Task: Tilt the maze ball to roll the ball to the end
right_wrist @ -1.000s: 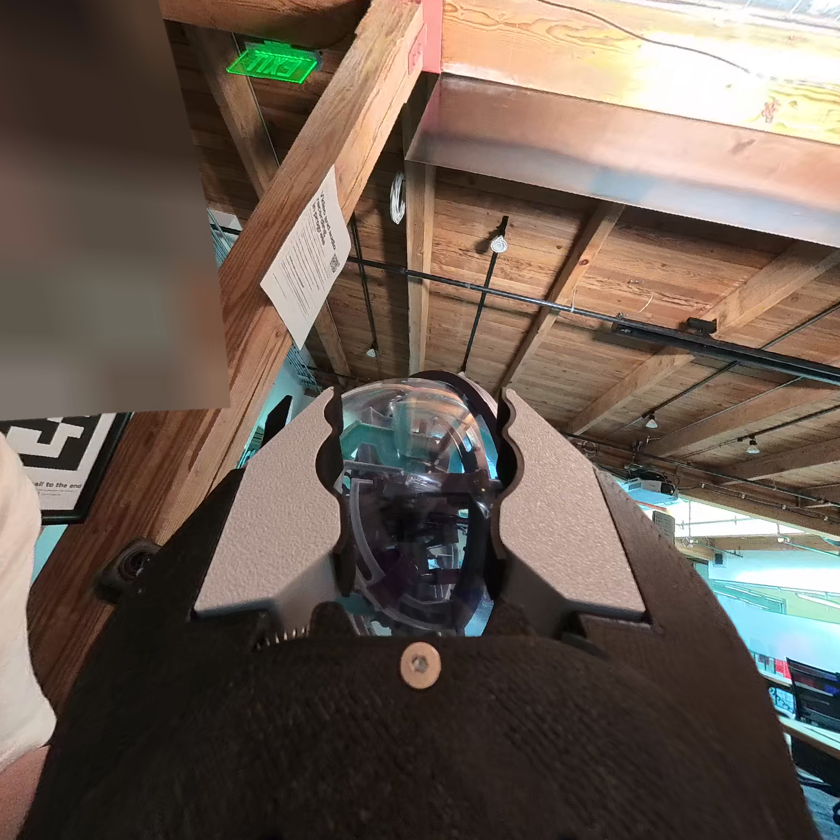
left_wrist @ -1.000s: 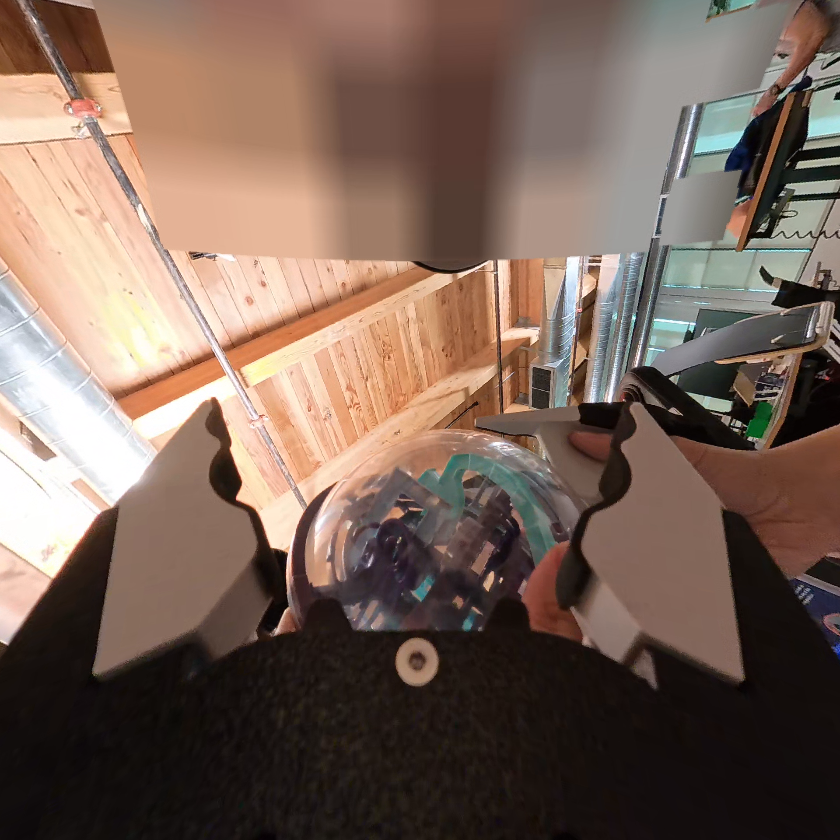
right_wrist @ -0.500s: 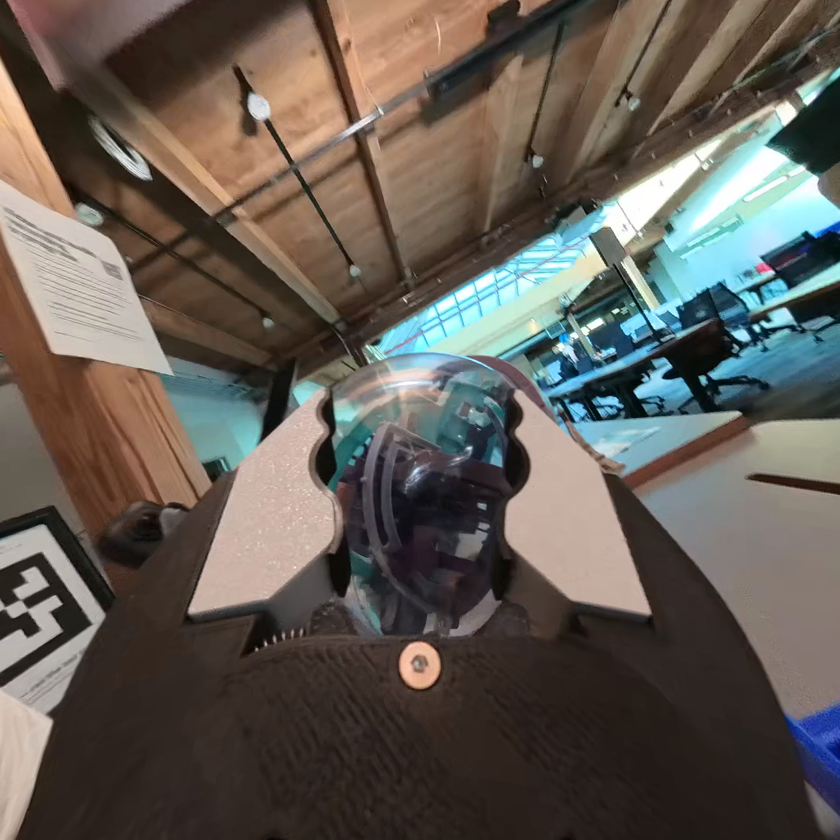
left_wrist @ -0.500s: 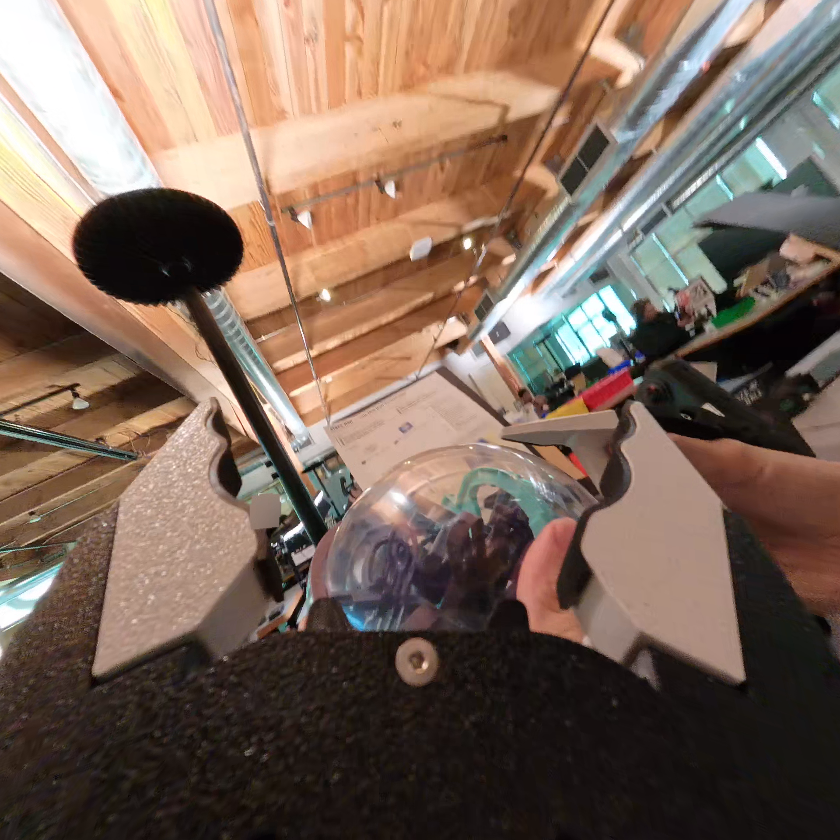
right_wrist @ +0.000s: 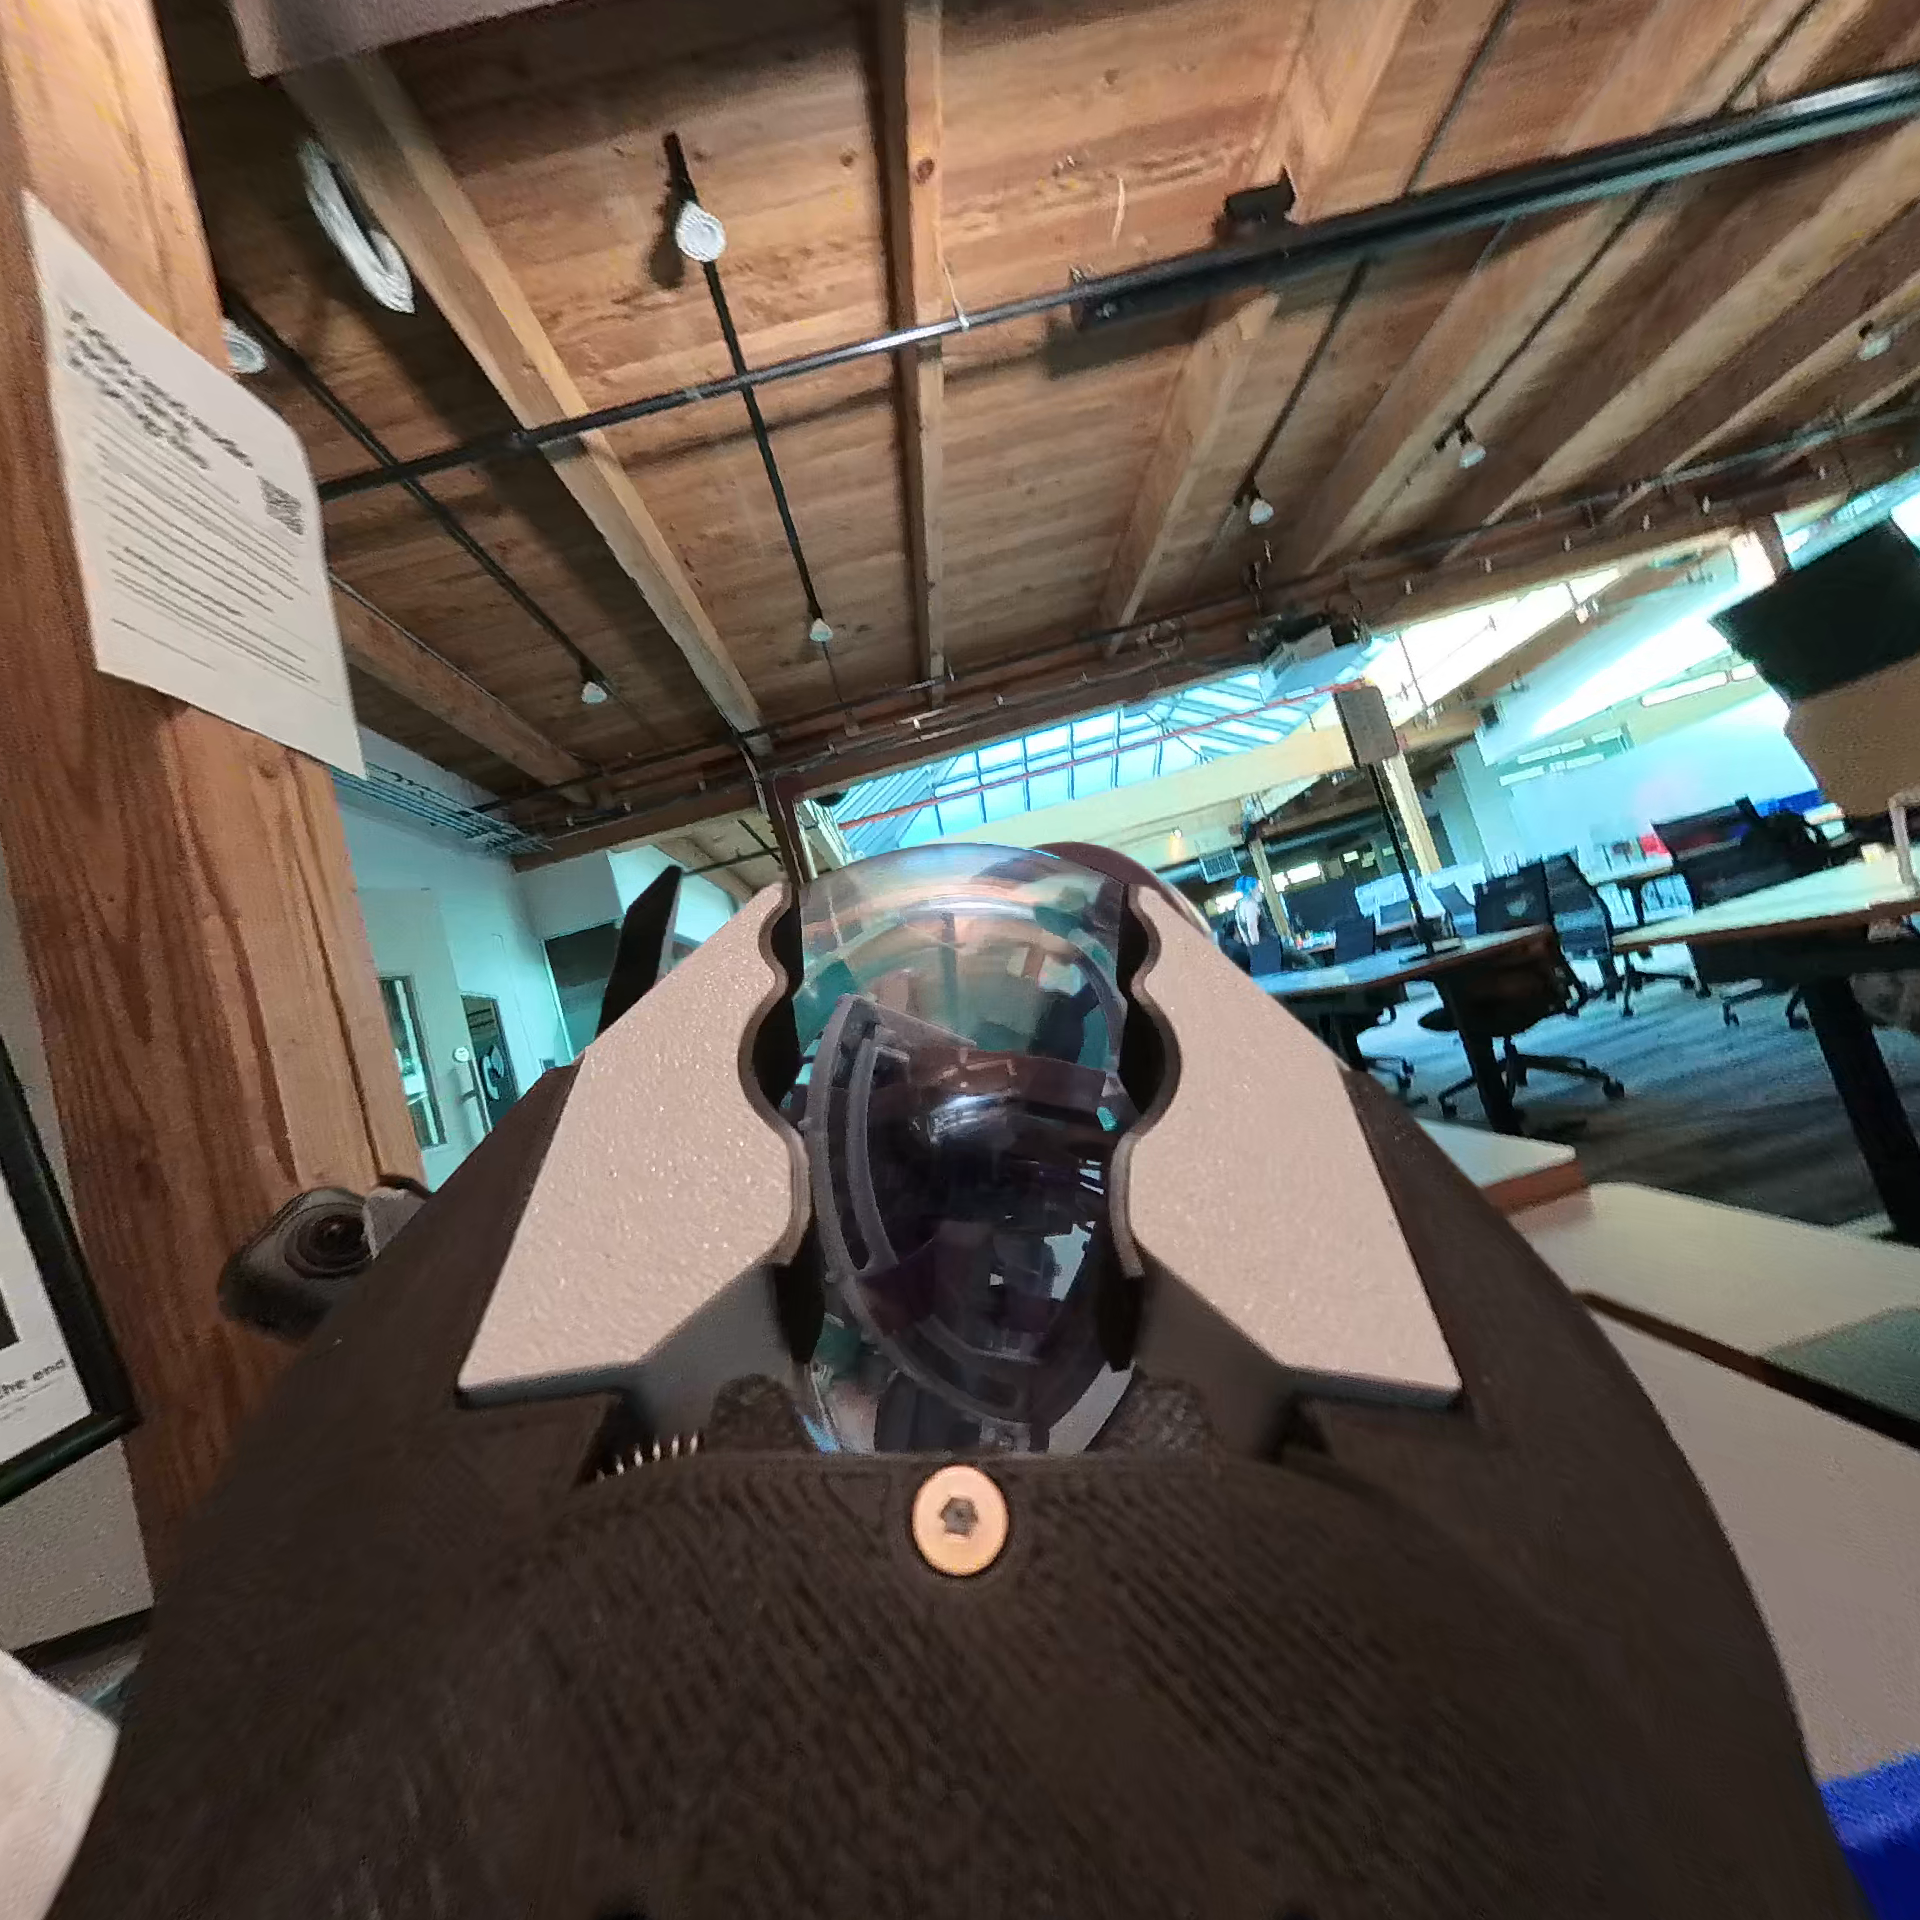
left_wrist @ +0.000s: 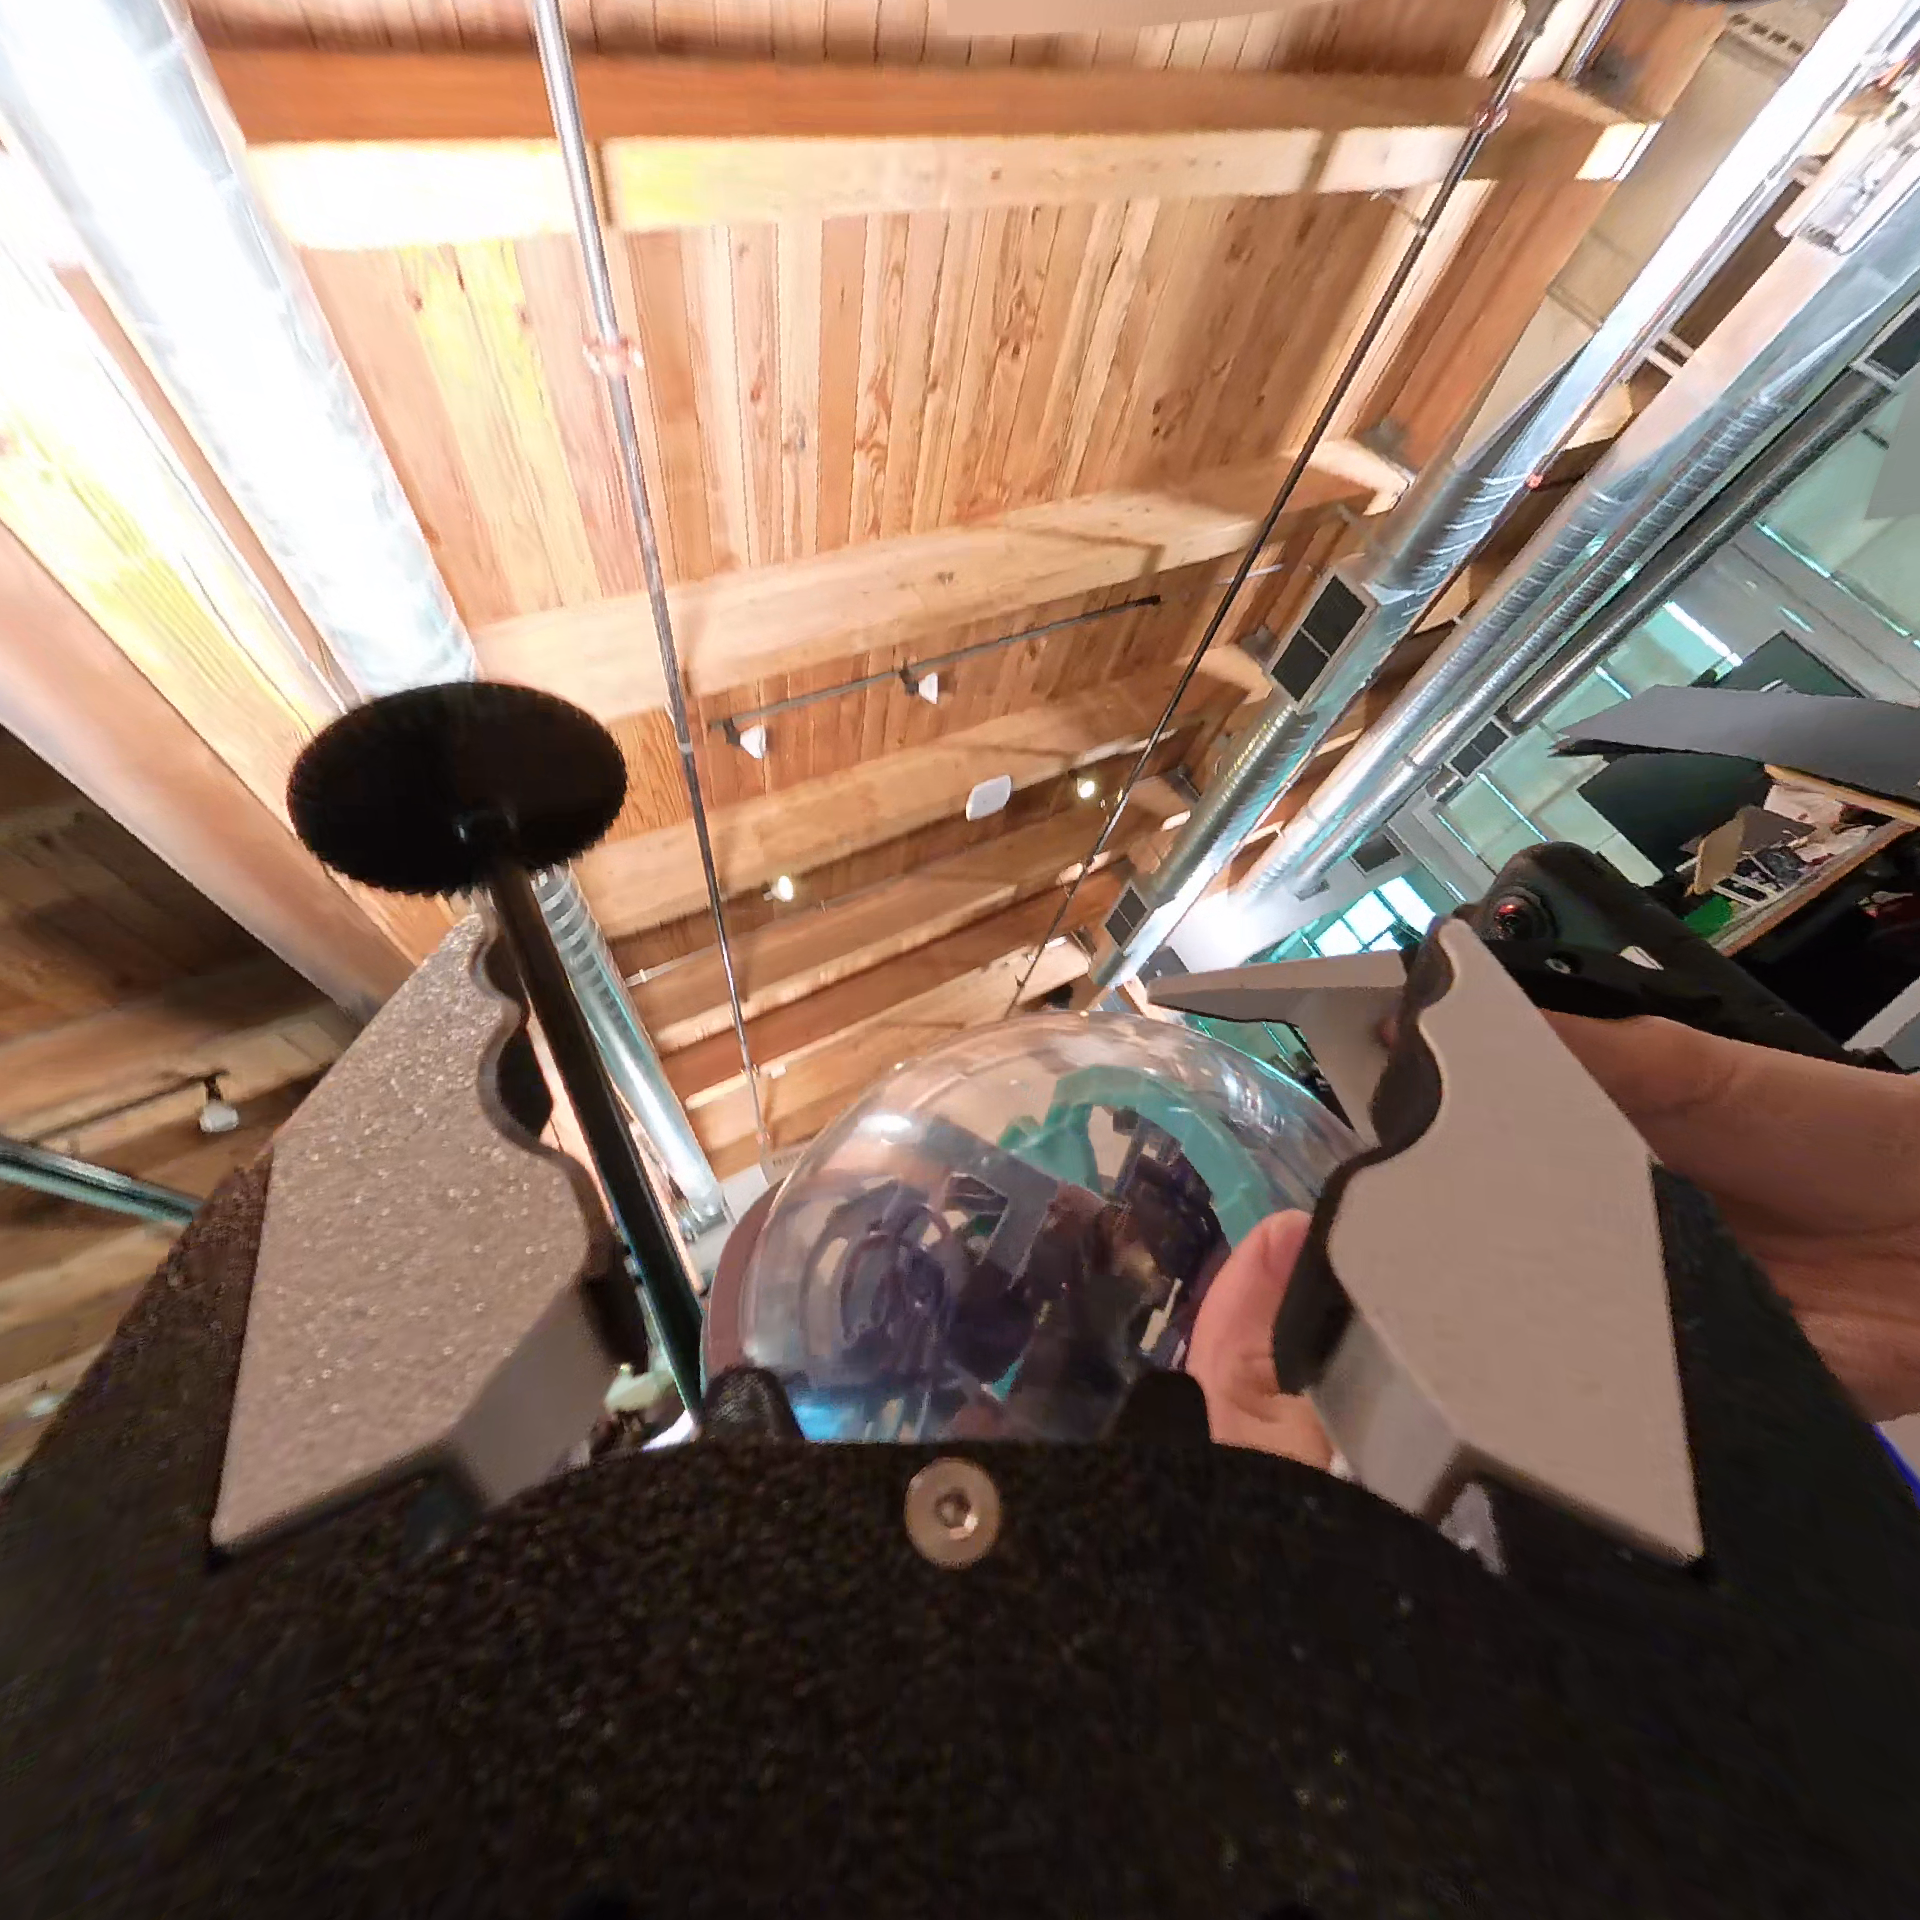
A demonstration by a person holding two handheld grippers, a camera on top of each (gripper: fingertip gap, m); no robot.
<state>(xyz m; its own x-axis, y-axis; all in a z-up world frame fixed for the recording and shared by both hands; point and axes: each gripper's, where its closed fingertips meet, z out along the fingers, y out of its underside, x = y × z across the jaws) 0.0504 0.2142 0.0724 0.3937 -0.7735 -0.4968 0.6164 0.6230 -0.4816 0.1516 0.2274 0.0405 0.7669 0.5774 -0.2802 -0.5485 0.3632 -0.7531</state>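
Observation:
The maze ball (right_wrist: pixel 956 1091) is a clear sphere with teal, grey and purple tracks inside. My right gripper (right_wrist: pixel 956 914) is shut on it, one pad pressing on each side, and holds it up in the air. In the left wrist view the ball (left_wrist: pixel 987 1226) sits low between the wide-spread fingers of my left gripper (left_wrist: pixel 961 966). There is a clear gap between the ball and the left finger (left_wrist: pixel 416 1195), so this gripper is open and holds nothing. A grey finger of the right gripper (left_wrist: pixel 1278 997) and the hand holding it (left_wrist: pixel 1714 1143) show at the right of that view.
A black pole topped by a round fuzzy disc (left_wrist: pixel 457 790) rises close to my left finger. Wooden ceiling beams and metal ducts (left_wrist: pixel 1403 582) are overhead. A wooden post with a paper sheet (right_wrist: pixel 187 488) stands left. Desks and chairs (right_wrist: pixel 1538 977) and a white tabletop (right_wrist: pixel 1714 1268) lie right.
Both grippers have tilted with the ball: the right view swung from the ceiling down towards the room. The ball stays in the right grasp and the left gripper stays wide open.

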